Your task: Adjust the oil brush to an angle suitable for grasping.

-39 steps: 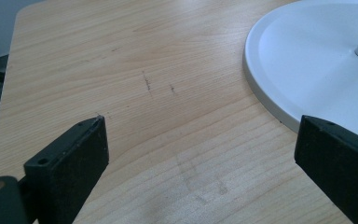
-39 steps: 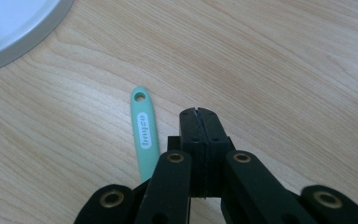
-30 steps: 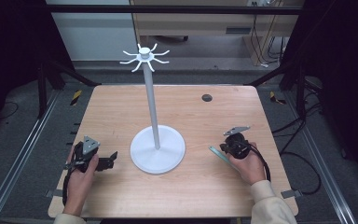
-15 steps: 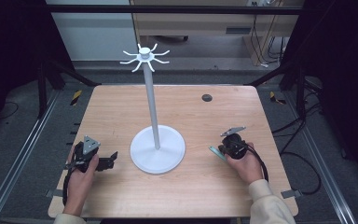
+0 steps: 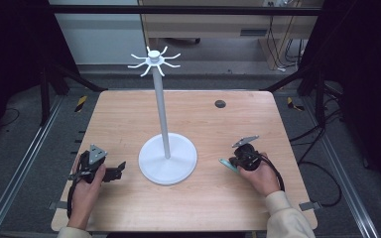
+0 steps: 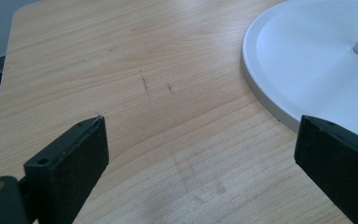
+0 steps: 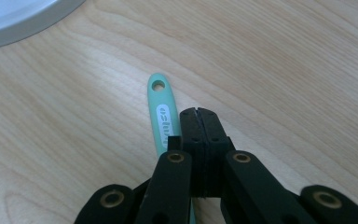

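Note:
A white stand [image 5: 161, 104] with a ring of hooks [image 5: 154, 59] on top rises from a round base [image 5: 167, 158] at the middle of the wooden table [image 5: 124, 119]. My left gripper [image 5: 116, 172] rests on the table just left of the base, open and empty; its view [image 6: 200, 135] shows bare wood between the jaws and the base rim [image 6: 279, 93] at the right. My right gripper [image 5: 234, 161] sits to the right of the base, shut [image 7: 199, 114] with nothing between its jaws. A teal handle [image 7: 161, 107] with a hanging hole lies flat beside it and runs under it, its end [image 5: 226, 164] poking out toward the base.
A small dark round grommet [image 5: 220, 103] sits in the table's far right part. Metal rails and dark frame legs run along both sides of the table, with cables on the floor at the right. An edge of the white base [image 7: 14, 14] lies beyond the teal handle.
The right hand and its gripper have edged slightly toward the near side. The left gripper and the stand have not moved.

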Available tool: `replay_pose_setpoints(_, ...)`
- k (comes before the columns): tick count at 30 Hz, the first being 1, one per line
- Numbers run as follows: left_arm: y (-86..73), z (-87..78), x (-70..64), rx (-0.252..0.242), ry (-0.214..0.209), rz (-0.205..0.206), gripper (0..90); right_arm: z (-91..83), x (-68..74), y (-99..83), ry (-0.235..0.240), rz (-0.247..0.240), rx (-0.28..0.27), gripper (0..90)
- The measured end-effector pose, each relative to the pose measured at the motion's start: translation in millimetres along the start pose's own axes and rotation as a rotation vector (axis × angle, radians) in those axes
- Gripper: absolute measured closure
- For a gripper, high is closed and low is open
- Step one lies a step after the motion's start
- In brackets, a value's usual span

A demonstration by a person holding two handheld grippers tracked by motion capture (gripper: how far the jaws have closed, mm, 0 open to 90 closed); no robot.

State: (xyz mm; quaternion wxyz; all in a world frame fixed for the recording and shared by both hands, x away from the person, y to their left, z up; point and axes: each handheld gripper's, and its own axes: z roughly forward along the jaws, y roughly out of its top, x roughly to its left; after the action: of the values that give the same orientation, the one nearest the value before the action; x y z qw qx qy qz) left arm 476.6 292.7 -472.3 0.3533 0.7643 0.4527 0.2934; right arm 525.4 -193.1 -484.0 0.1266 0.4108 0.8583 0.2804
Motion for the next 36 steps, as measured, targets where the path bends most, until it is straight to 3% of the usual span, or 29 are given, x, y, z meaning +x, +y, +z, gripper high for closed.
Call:
replay_pose_setpoints(10,-0.1,-0.3,0.0,-0.002,0.000,-0.003,2.5,-2.8,16.3,-2.5,0.039,-0.074,0.019,90.0)
replay_pose_setpoints(17,-0.2,-0.8,0.4,-0.004,0.001,-0.006,2.5,-3.6,17.4,-2.7,0.043,-0.073,0.018,90.0)
replay_pose_setpoints(25,-0.9,-2.1,2.4,-0.007,0.007,-0.011,2.5,-22.0,22.5,-3.9,0.033,-0.113,0.005,90.0)
replay_pose_setpoints(30,-0.7,-1.6,2.6,-0.008,0.007,-0.011,2.5,-36.6,22.7,-6.6,0.020,-0.161,0.033,90.0)
replay_pose_setpoints(34,-1.0,-3.0,3.2,-0.005,0.012,-0.015,2.5,-54.7,20.0,-4.8,-0.015,-0.238,0.103,89.7)
replay_pose_setpoints(36,-1.1,-3.8,4.3,-0.010,0.014,-0.019,2.5,-58.5,19.8,-4.4,-0.018,-0.252,0.131,89.5)
